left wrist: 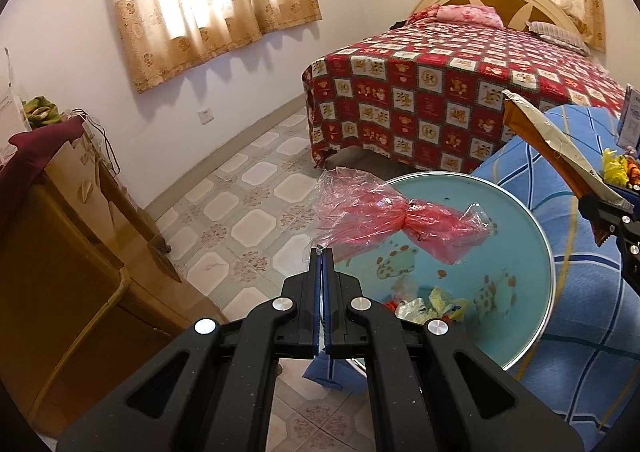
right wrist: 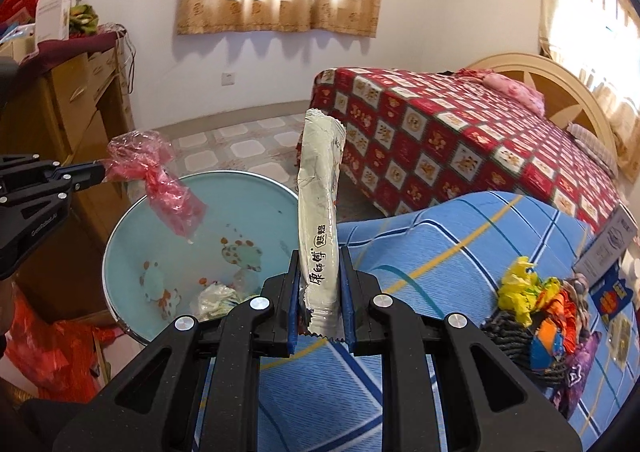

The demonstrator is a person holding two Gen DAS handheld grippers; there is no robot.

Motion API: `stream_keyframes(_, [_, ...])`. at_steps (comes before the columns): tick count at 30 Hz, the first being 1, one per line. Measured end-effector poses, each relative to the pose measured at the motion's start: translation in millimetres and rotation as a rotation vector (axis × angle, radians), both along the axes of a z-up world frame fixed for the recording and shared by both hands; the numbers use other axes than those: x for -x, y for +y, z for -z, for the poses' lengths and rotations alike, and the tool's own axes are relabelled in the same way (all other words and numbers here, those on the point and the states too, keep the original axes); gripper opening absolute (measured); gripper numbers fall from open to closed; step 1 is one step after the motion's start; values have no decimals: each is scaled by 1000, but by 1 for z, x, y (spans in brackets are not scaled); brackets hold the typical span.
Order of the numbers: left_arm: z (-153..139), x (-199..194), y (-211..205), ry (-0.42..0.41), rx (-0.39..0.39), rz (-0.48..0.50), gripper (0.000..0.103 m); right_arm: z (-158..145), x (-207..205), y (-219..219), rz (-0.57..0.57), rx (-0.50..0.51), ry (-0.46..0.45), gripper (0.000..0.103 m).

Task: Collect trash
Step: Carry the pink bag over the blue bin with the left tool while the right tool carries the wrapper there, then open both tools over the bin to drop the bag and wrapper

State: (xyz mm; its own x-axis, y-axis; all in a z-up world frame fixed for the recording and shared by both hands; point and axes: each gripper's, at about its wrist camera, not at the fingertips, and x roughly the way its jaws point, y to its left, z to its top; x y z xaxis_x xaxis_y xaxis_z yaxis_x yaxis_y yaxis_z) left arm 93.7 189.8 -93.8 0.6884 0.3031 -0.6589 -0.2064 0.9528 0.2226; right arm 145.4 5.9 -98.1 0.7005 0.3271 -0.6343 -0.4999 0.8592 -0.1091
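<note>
My left gripper [left wrist: 325, 252] pinches one red wrapper [left wrist: 384, 218] – my right gripper [right wrist: 322, 296] clamps one white wrapper [right wrist: 320, 212] – above one basin [right wrist: 256, 188].

1 crumpled red clear-plastic bag [right wrist: 160, 176], 1 long white foil snack wrapper [right wrist: 320, 220], 1 round light-blue enamel basin [right wrist: 256, 188], 2 black two-finger grippers, 1 red-checked bed [right wrist: 460, 140]
</note>
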Motion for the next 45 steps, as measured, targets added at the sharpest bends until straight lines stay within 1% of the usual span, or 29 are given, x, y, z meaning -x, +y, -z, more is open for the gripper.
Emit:
stream_keyframes(13, [3,-1,6,0,5,-12,0,2,2,13,-49,12,2,18])
stream_keyframes(40, [7,-2,1,6,11,-6,0,2,9,18,-78,17,-4,18])
stream_keyframes(42, [9,-2,-2,14,18,1,4,2,10,19,-85,14,-3,19])
stream_keyframes(43, [11,-2,-5,17,24,4,5,2,10,19,-87,12,-2,22])
stream_keyframes(44, [13,-2,-7,21,29,11,6,3,10,19,-93,7,5,29])
stream_keyframes(45, [14,-1,-9,24,30,17,7,3,10,19,-96,-2,7,32])
